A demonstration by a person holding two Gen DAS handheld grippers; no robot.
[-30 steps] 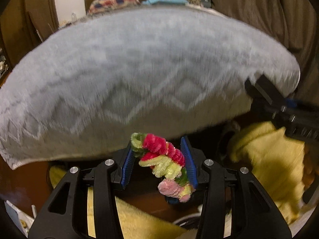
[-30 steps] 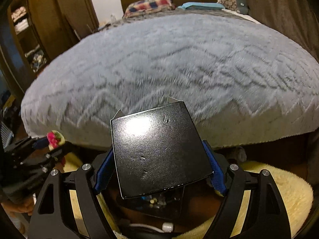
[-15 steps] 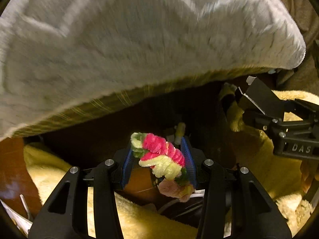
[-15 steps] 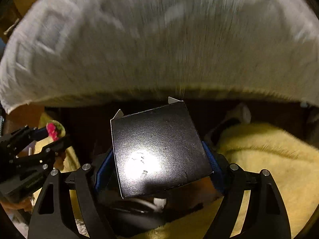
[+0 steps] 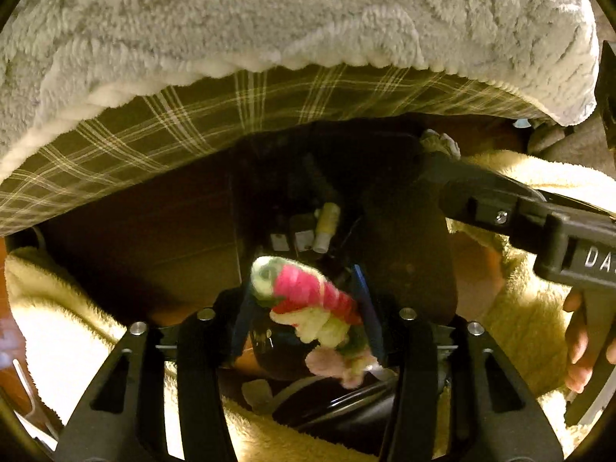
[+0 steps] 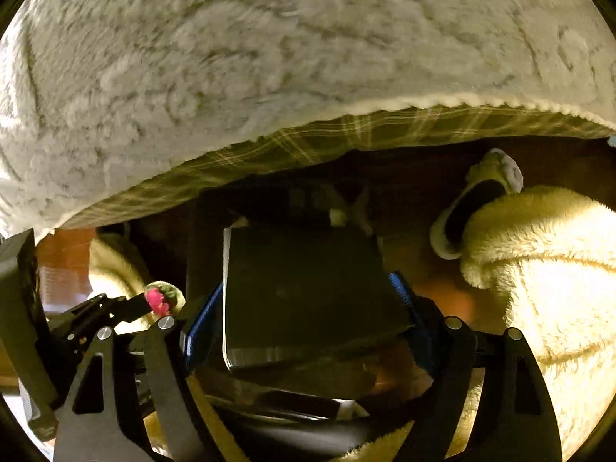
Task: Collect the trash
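My left gripper [image 5: 306, 308] is shut on a twisted bundle of pink, yellow and green pipe cleaners [image 5: 312, 310], held low over a dark open bin [image 5: 304, 208] on the floor by the bed. My right gripper [image 6: 304, 308] is shut on a flat black box [image 6: 304, 292], held over the same dark bin. The right gripper shows at the right of the left wrist view [image 5: 500, 211]. The left gripper with the pipe cleaners [image 6: 161, 296] shows at the left of the right wrist view. Small white and yellow items [image 5: 319, 231] lie inside the bin.
A grey fluffy blanket [image 5: 269, 19] hangs over the bed edge above a plaid sheet [image 5: 231, 115]. A yellow shaggy rug [image 6: 539, 288] covers the floor on both sides. A slipper [image 6: 477, 200] lies by the rug at the right.
Both grippers have tilted down from facing the bed top to facing the floor under the bed edge. Both keep their loads. The dark bin has come into view.
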